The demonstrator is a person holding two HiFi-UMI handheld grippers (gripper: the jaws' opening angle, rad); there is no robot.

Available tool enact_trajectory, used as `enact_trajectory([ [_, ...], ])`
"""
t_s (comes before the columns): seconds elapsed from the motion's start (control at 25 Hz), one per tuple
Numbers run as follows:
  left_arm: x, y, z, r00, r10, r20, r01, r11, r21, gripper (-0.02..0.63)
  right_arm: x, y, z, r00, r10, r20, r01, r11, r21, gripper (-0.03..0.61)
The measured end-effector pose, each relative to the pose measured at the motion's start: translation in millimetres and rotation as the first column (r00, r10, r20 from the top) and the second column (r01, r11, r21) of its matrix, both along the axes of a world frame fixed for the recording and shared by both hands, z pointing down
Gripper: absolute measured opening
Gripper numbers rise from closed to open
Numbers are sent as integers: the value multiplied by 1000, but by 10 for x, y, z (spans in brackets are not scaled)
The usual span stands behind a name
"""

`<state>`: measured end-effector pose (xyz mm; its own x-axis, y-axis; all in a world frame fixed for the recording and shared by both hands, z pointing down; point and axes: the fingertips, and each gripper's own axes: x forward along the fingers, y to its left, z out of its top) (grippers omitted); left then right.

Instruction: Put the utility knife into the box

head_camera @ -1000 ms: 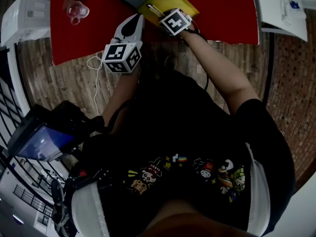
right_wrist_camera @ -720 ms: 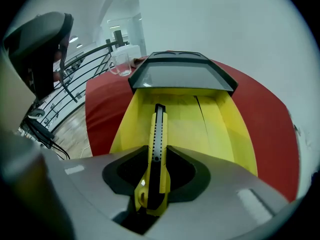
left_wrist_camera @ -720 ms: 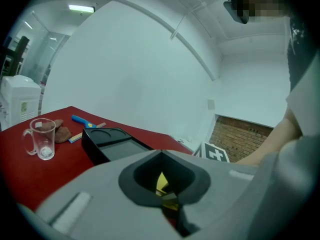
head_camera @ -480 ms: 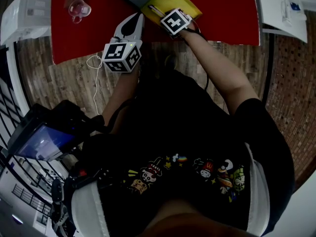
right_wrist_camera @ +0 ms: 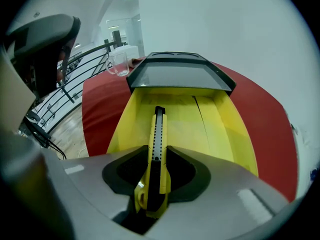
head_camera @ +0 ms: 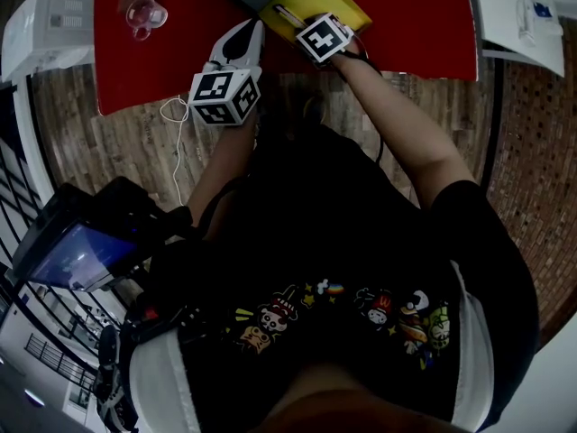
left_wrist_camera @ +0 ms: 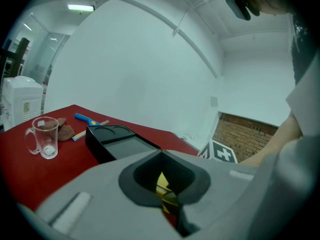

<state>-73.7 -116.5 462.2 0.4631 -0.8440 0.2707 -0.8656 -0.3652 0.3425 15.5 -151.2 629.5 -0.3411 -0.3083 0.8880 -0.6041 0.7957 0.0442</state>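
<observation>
Found the right gripper (right_wrist_camera: 157, 151) closed tight on the rear half of the utility knife (right_wrist_camera: 158, 126), with both jaws pressed against the yellow body from either side. Noted the knife pointing straight away from the jaws, black slider strip uppermost, front end reaching out over the floor of the open yellow box (right_wrist_camera: 220, 129); could not confirm contact between blade end and box floor from the right gripper view. Noted the box lying on the red table (right_wrist_camera: 272, 134), close to the near edge in the head view. Found the left gripper (left_wrist_camera: 162, 155) with jaws brought together tip to tip and gripping nothing; saw only a sliver of yellow through the opening behind the tips. Placed the left gripper just beside the right one, on its left, tips over the table. Recorded a black case (left_wrist_camera: 117, 143) directly at the far end of the yellow box, with two round recesses and a flat grey panel on top. Farther off to the left on the table, logged a clear glass mug (left_wrist_camera: 44, 136), upright, with a brown lump (left_wrist_camera: 64, 130) just beside it. Beyond these, logged a blue-handled tool (left_wrist_camera: 85, 118) lying flat on the red surface. Saw a white wall (left_wrist_camera: 140, 59) behind the table and, in the head view, wooden floor (head_camera: 433, 97) below the near edge.
</observation>
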Motion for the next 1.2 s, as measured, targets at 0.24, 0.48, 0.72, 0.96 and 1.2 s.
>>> enact_trajectory([
  [0.24, 13, -122, 135, 998, -20, 66, 22, 999, -40, 0, 6, 21, -67, 999, 49, 21, -49, 999, 11, 155],
  [0.48, 23, -205, 217, 997, -16, 81, 21, 998, -54, 0, -13, -35, -726, 940, 185, 286, -227, 966, 121, 23],
  [0.72, 80, -211, 110, 997, 3, 80, -1, 999, -34, 0, 187, 45, -1861, 850, 166, 501, -368, 867, 336, 21],
  [0.96, 149, -204, -388, 995, 25, 98, -33, 996, 80, 0, 335, 189, -2552, 804, 115, 583, -416, 810, 414, 21],
  [1.2, 104, -261, -658, 986, 0, 166, -28, 986, 166, 0, 345, 101, -2618, 792, 102, 602, -437, 784, 441, 21],
])
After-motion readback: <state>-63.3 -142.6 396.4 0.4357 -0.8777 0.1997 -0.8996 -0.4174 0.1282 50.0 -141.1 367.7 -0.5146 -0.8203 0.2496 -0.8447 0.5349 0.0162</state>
